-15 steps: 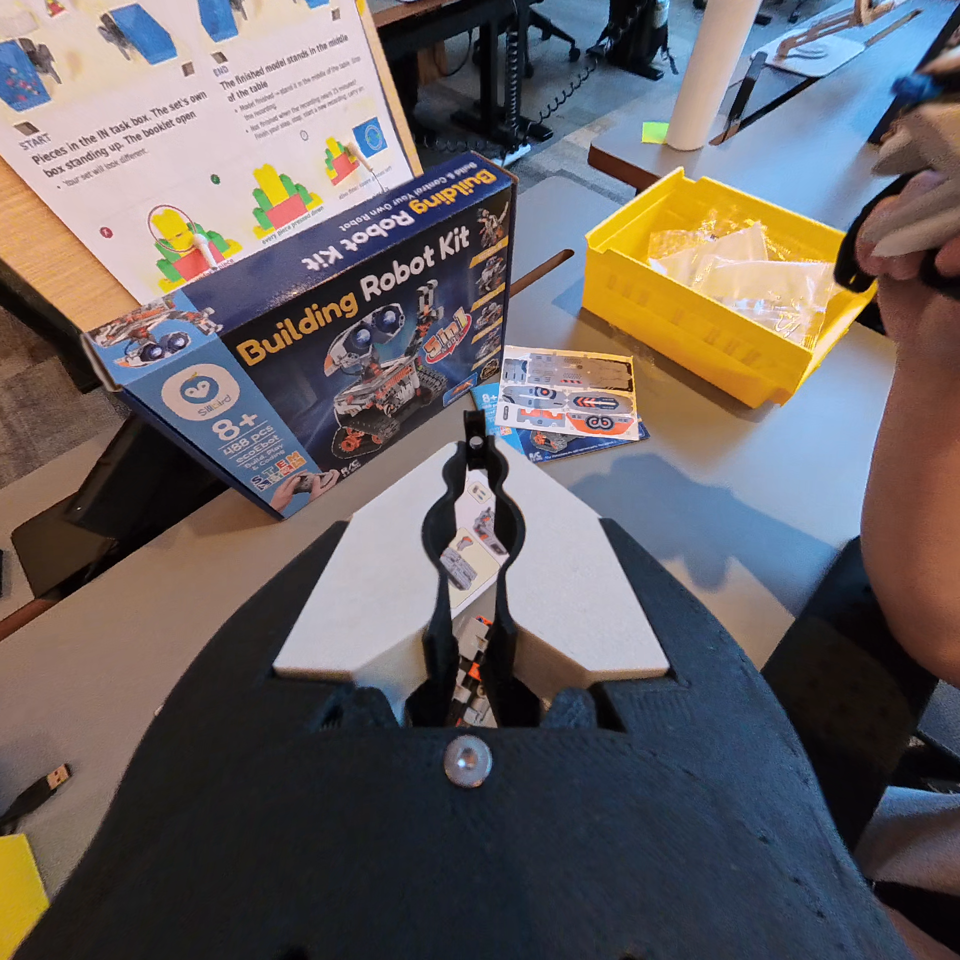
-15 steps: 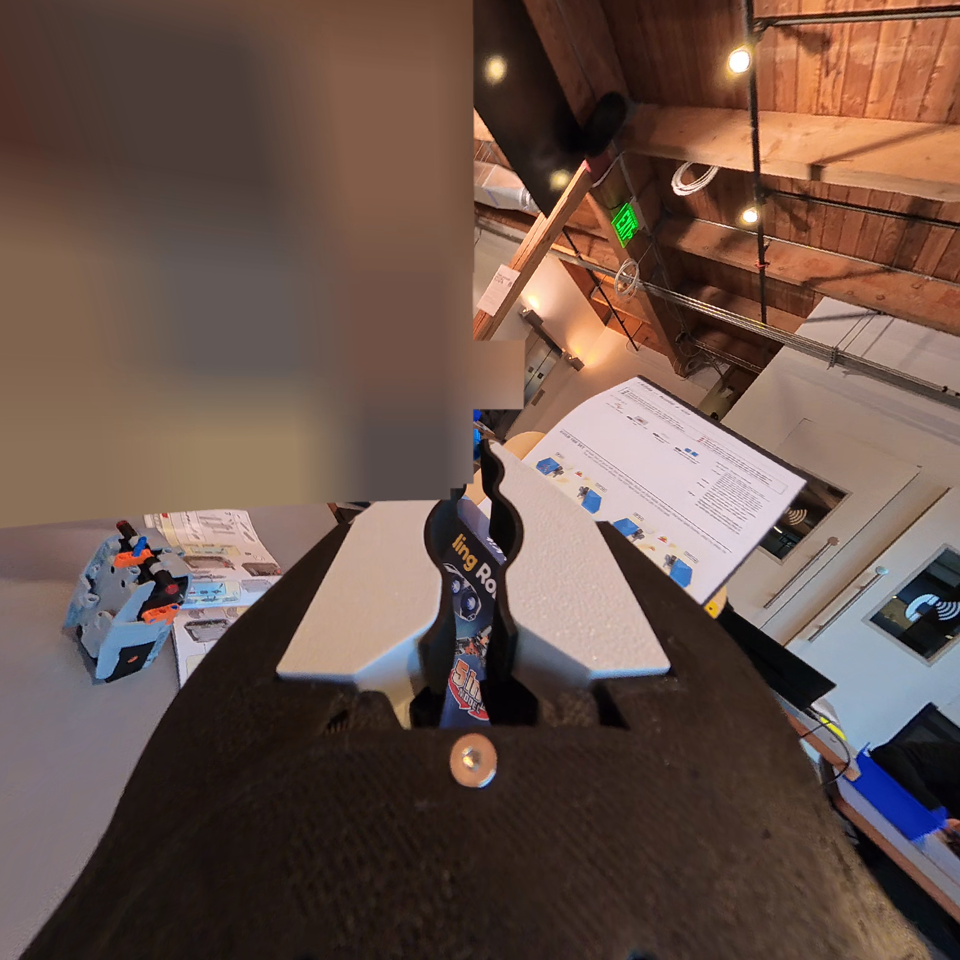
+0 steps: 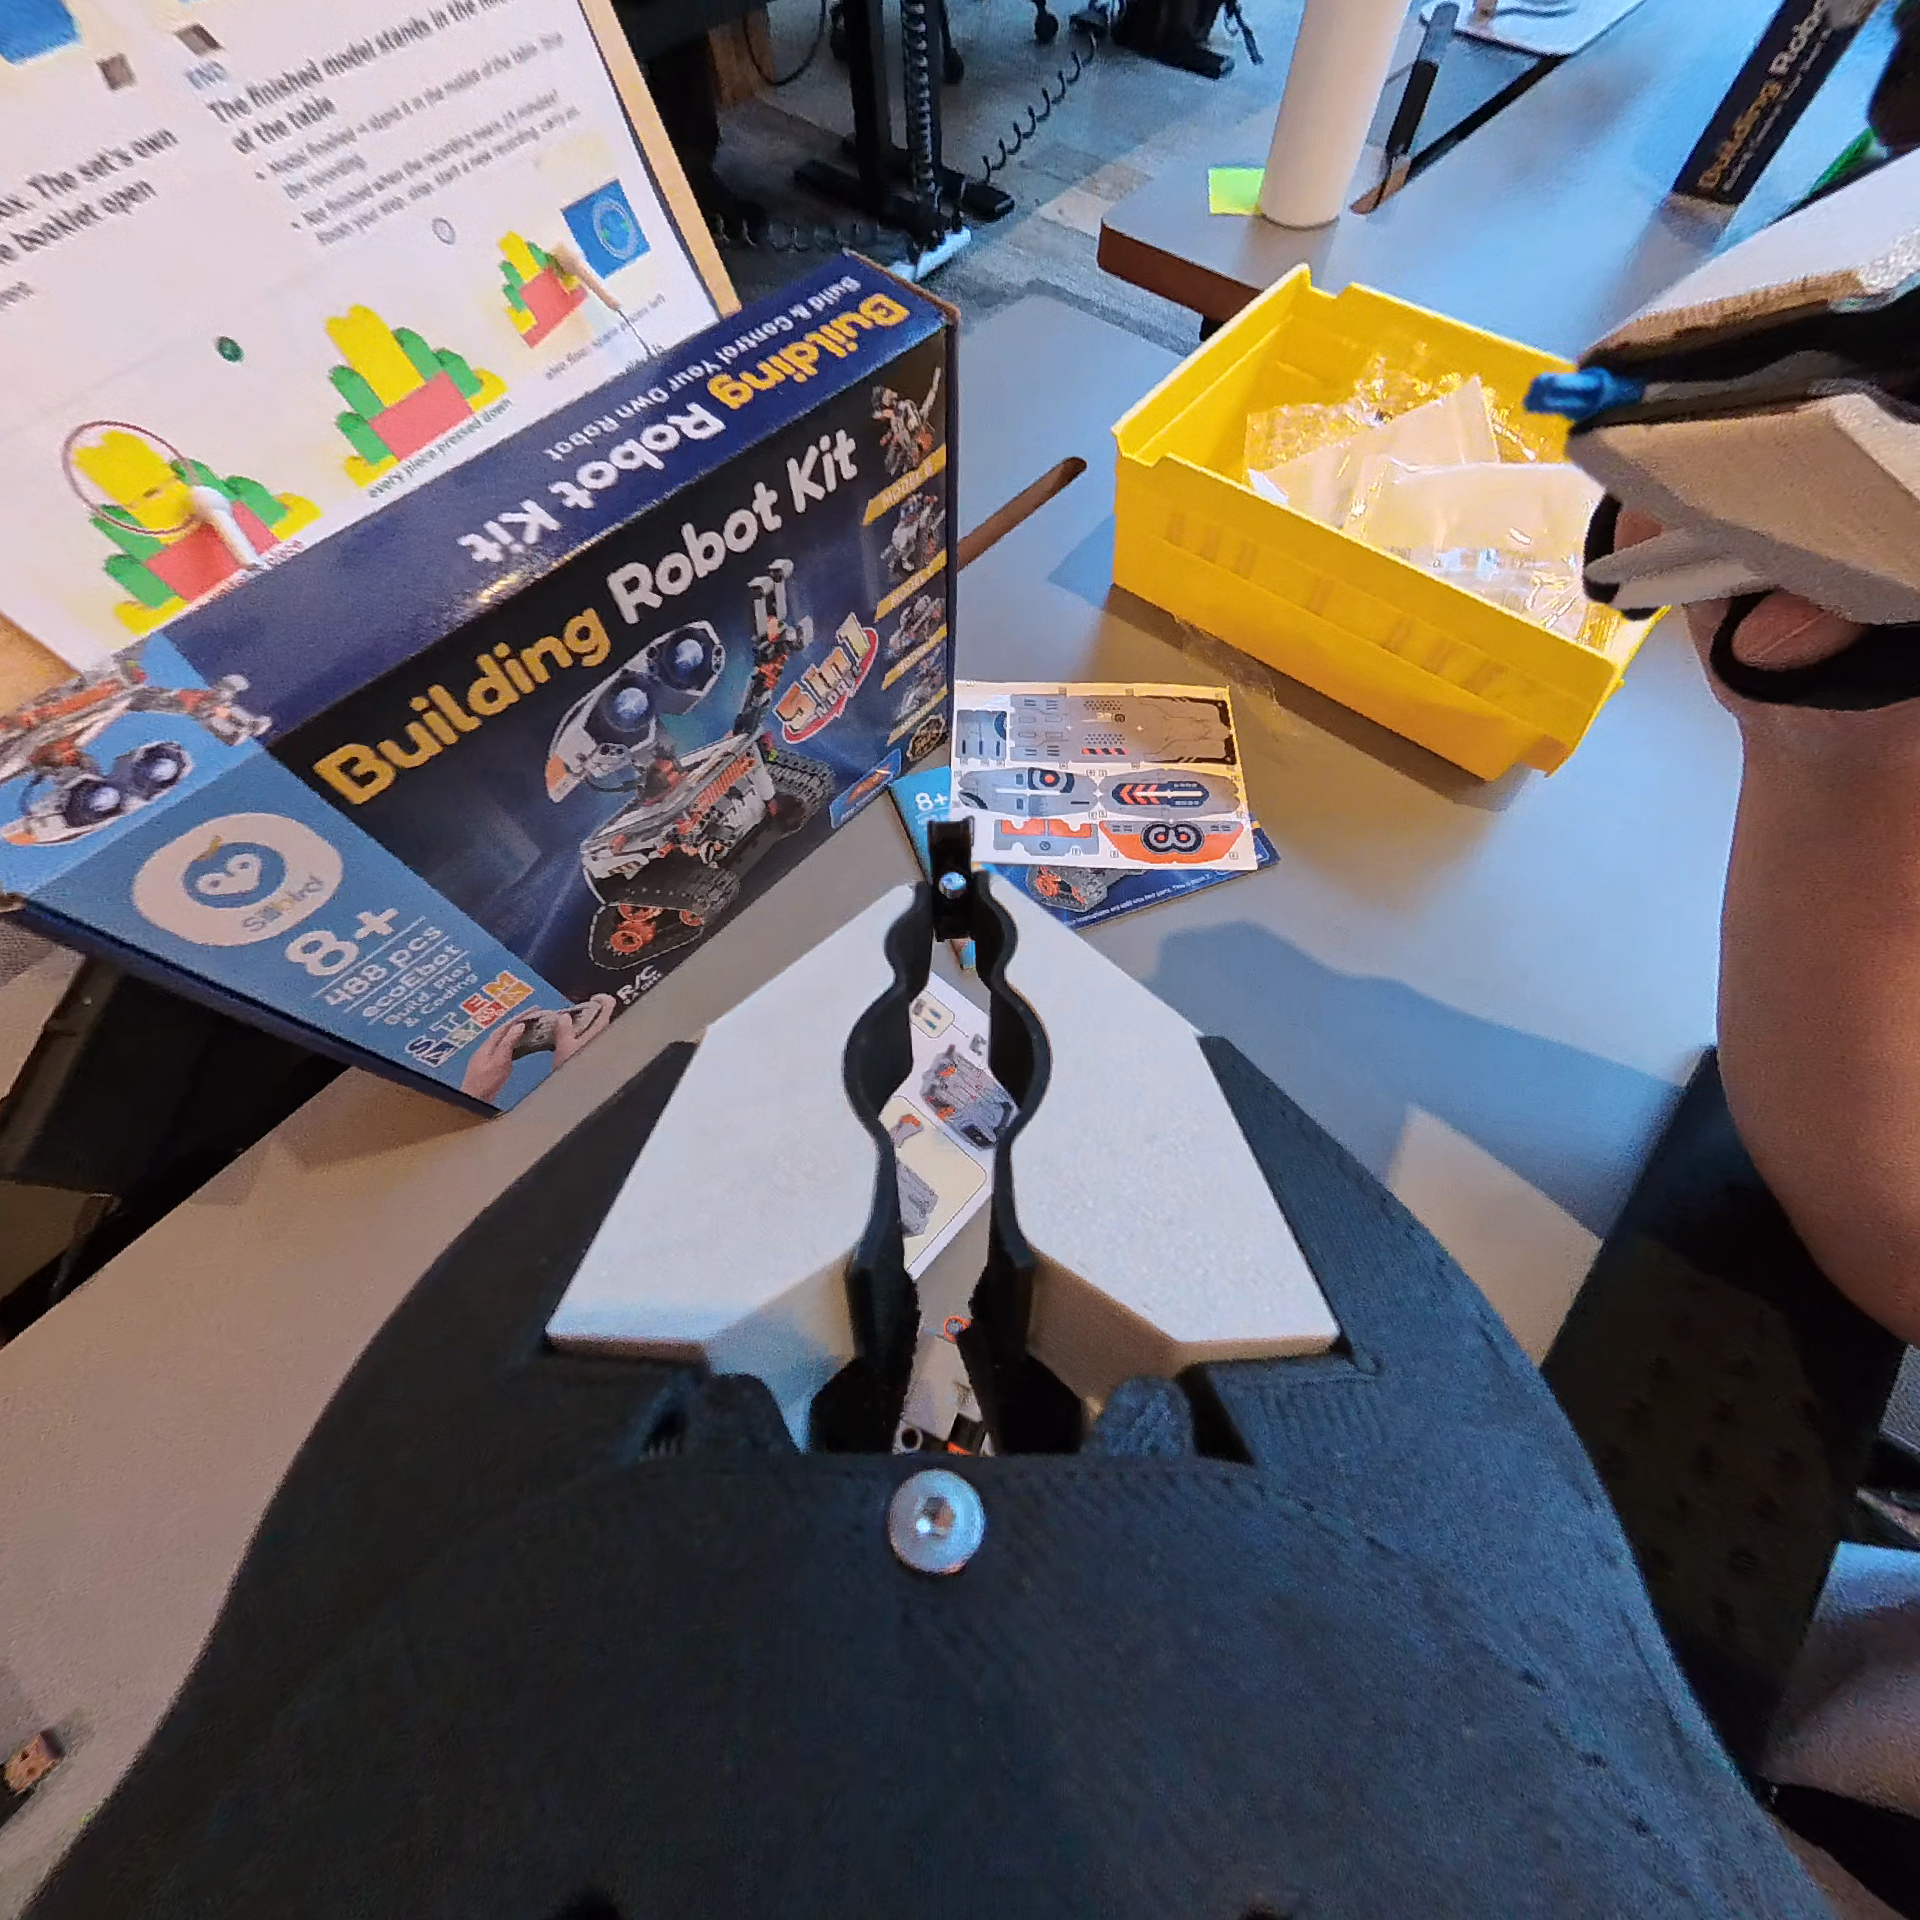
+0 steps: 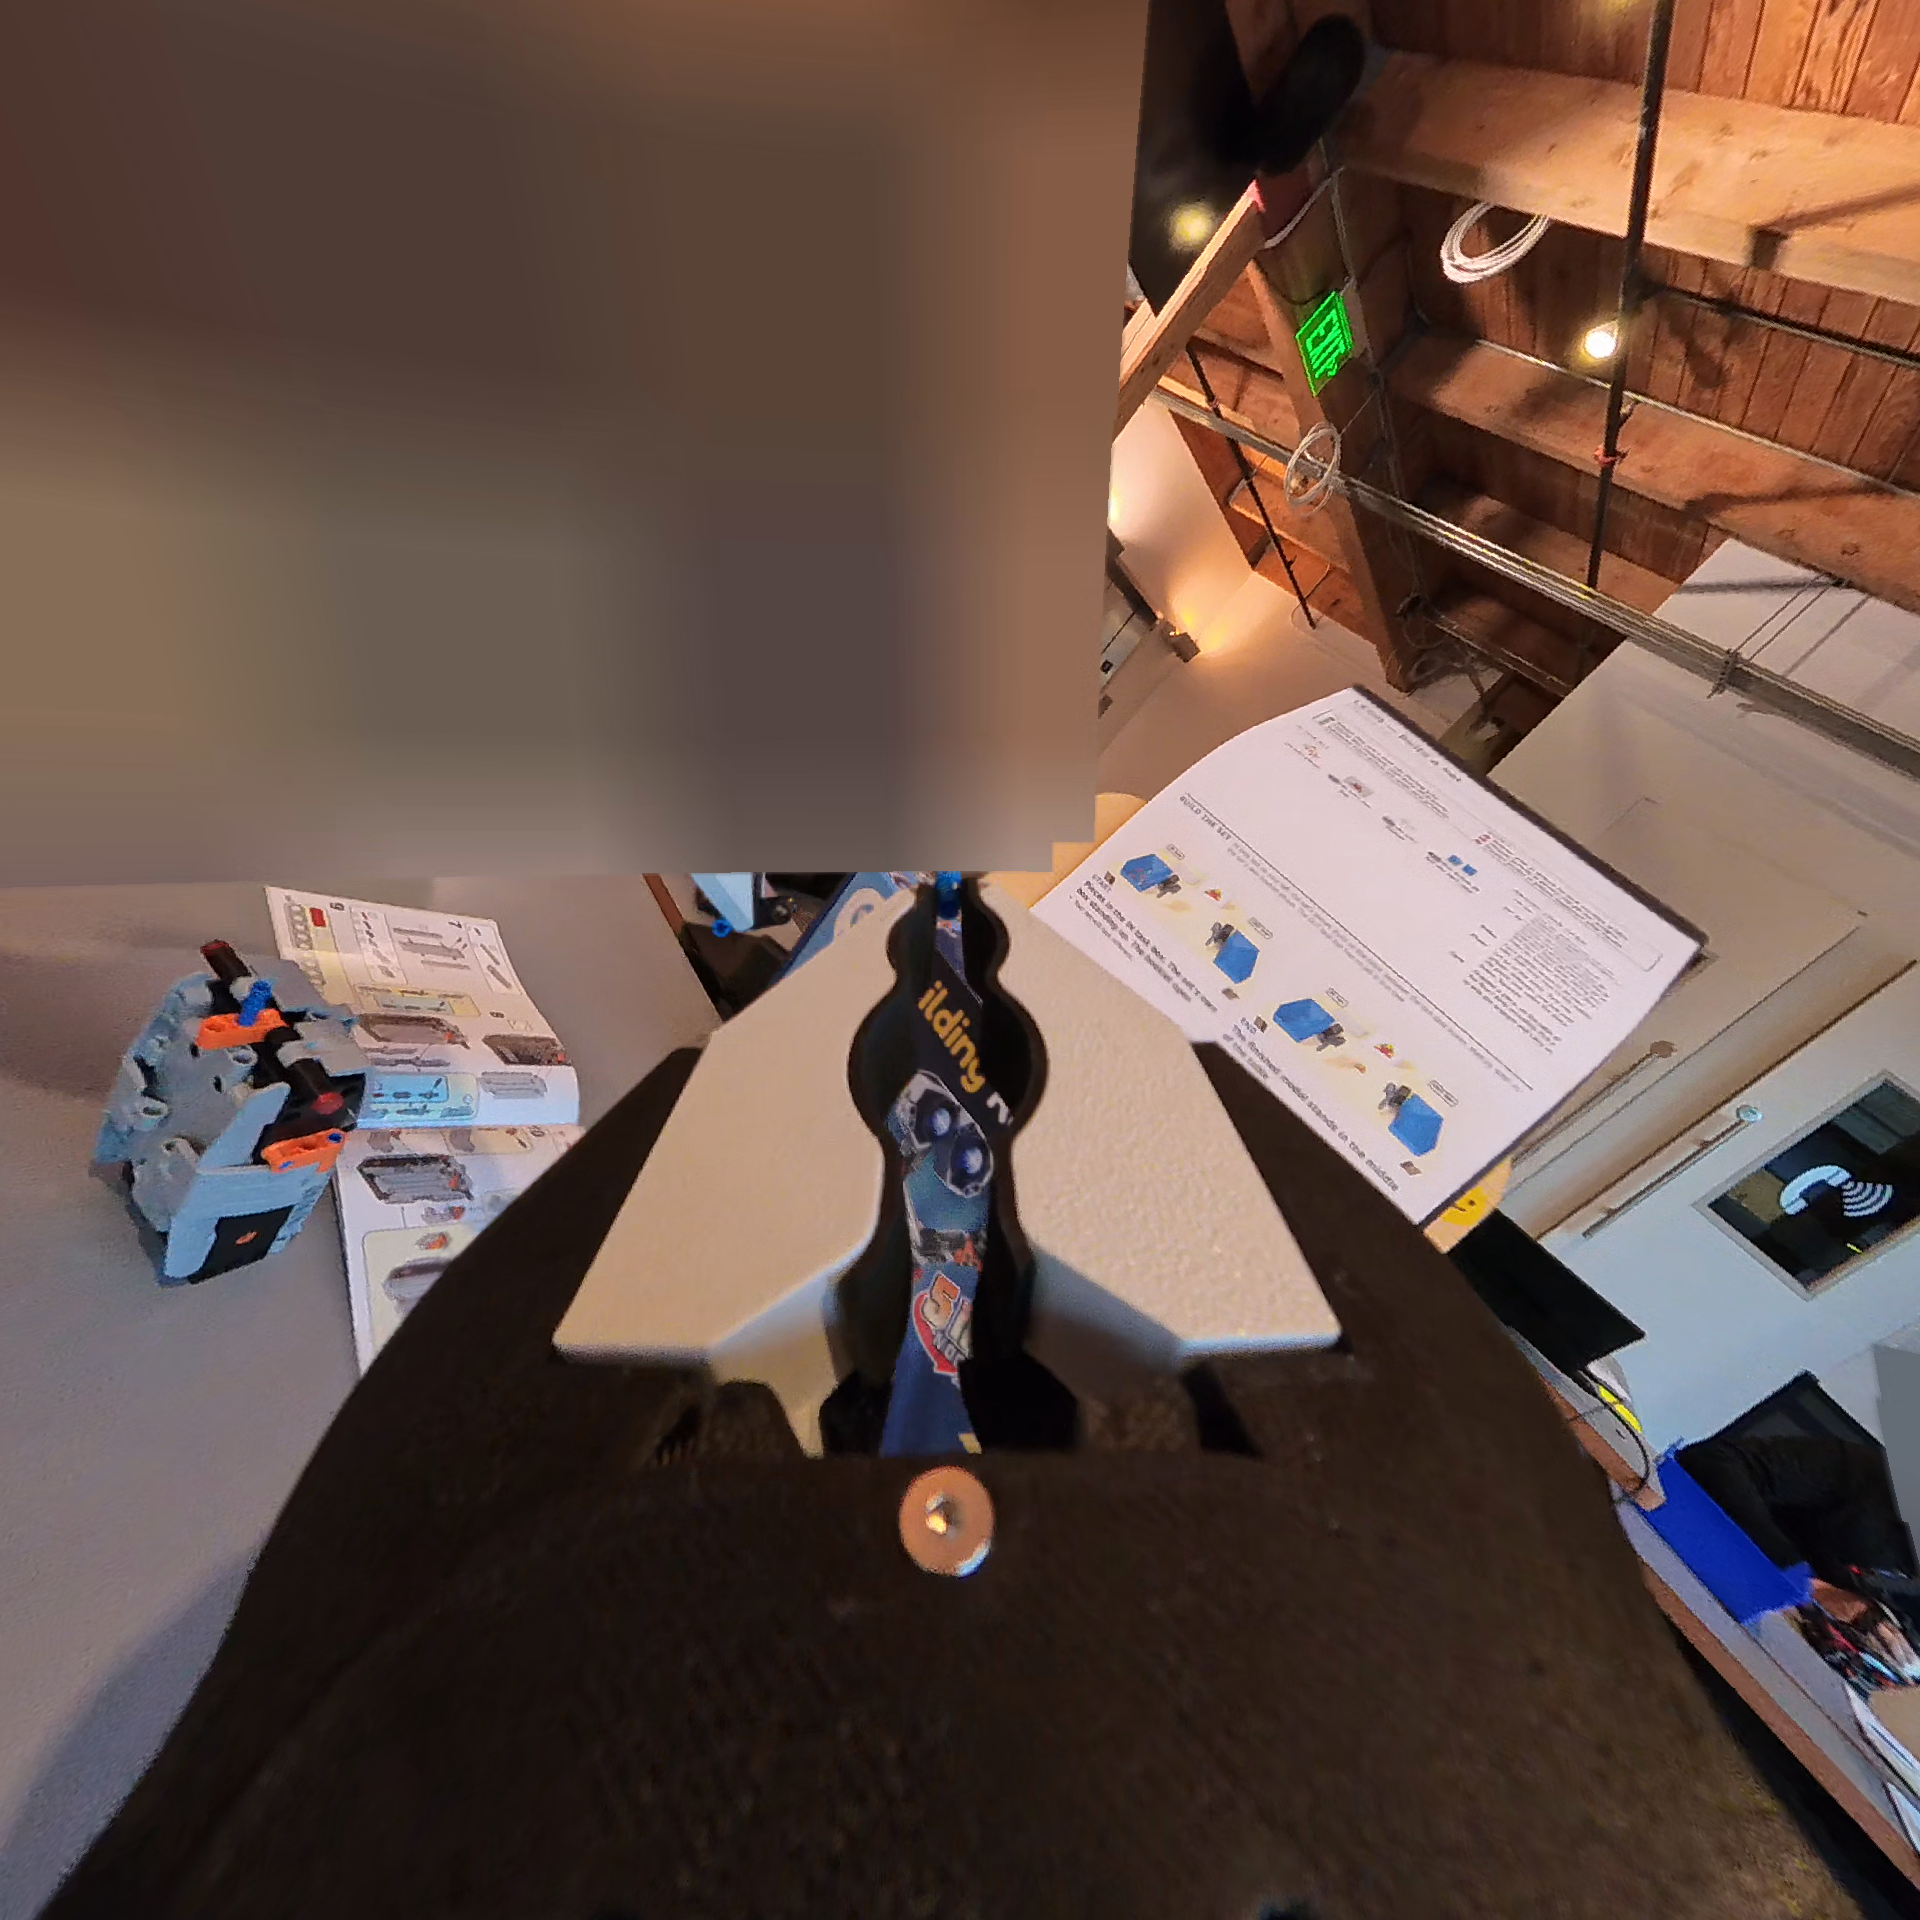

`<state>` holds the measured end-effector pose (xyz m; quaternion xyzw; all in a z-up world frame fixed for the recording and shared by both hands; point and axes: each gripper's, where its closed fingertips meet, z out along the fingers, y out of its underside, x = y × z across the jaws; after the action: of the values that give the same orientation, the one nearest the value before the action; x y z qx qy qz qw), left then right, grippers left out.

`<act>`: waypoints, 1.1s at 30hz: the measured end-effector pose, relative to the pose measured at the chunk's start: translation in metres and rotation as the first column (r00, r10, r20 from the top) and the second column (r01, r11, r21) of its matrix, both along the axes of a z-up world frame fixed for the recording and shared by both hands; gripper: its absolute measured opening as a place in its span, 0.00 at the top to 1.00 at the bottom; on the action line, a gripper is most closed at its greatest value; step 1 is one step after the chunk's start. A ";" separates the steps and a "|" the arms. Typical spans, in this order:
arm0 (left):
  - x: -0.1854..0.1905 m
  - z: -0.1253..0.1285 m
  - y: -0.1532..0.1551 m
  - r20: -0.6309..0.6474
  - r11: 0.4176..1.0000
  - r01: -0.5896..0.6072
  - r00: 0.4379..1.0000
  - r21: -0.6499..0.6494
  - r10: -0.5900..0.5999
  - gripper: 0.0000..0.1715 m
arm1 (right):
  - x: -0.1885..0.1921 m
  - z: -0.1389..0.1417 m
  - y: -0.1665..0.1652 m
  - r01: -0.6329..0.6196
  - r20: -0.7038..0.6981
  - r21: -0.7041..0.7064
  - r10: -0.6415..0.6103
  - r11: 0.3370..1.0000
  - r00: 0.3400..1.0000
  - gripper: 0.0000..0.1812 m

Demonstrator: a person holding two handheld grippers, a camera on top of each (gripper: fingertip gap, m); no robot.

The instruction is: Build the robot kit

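Note:
My left gripper [image 3: 951, 906] is shut on a small black connector piece [image 3: 949, 847] that sticks out past its tips, held above the grey table [image 3: 1403, 935]. My right gripper [image 4: 945, 906] is shut on a small blue pin [image 4: 945, 885]. It also shows in the left wrist view [image 3: 1610, 400], raised at the upper right over the yellow bin, with the blue pin [image 3: 1564, 393] pointing left. A partly built grey, black and orange model [image 4: 229, 1112] lies on the table beside an open instruction booklet [image 4: 436, 1018].
A dark blue kit box [image 3: 499, 707] stands at the left, in front of a white instruction board [image 3: 312, 260]. A yellow bin [image 3: 1330, 623] with clear bags sits at the back right. A sticker sheet [image 3: 1101, 774] lies between them. A person's arm [image 3: 1829, 987] is at the right. My hands' fingertips stand some 11 cm from each other.
The right gripper with the blue pin has come down and to the left, farther into the left wrist view. The left gripper keeps its hold on the black piece and has barely moved.

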<state>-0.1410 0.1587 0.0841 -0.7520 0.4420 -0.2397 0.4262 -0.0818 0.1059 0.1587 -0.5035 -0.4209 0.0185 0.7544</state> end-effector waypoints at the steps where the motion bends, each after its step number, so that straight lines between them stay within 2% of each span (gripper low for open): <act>1: 0.003 -0.002 0.001 -0.002 1.000 0.005 1.000 -0.005 -0.005 0.97 | 0.000 -0.002 0.003 0.010 0.007 -0.005 -0.010 1.000 1.000 0.99; 10: 0.017 -0.013 0.003 0.039 0.995 0.042 0.998 -0.089 -0.039 0.97 | 0.006 -0.012 0.019 0.074 0.027 0.004 -0.075 0.997 0.997 0.98; 16: 0.024 -0.032 0.001 -0.020 0.991 0.062 0.998 -0.122 -0.065 0.97 | 0.010 -0.005 0.018 0.084 -0.025 0.047 -0.083 0.995 0.996 0.98; 20: 0.025 -0.039 -0.002 -0.021 0.982 0.090 0.995 -0.166 -0.094 0.97 | 0.008 -0.010 0.020 0.068 -0.020 0.027 -0.068 0.997 0.998 0.98; 28: 0.013 -0.047 0.018 -0.057 0.988 0.011 0.998 -0.156 -0.020 0.97 | 0.013 -0.026 0.034 0.087 -0.010 -0.018 -0.087 0.996 0.996 0.98; 33: 0.011 -0.055 0.020 -0.105 0.988 0.009 0.994 -0.153 -0.025 0.97 | 0.013 -0.025 0.034 0.095 -0.001 -0.012 -0.095 0.995 0.996 0.99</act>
<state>-0.1305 0.1783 0.0289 -0.7903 0.4510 -0.2358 0.3412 -0.0685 0.1396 0.1339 -0.5272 -0.3960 -0.0145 0.7517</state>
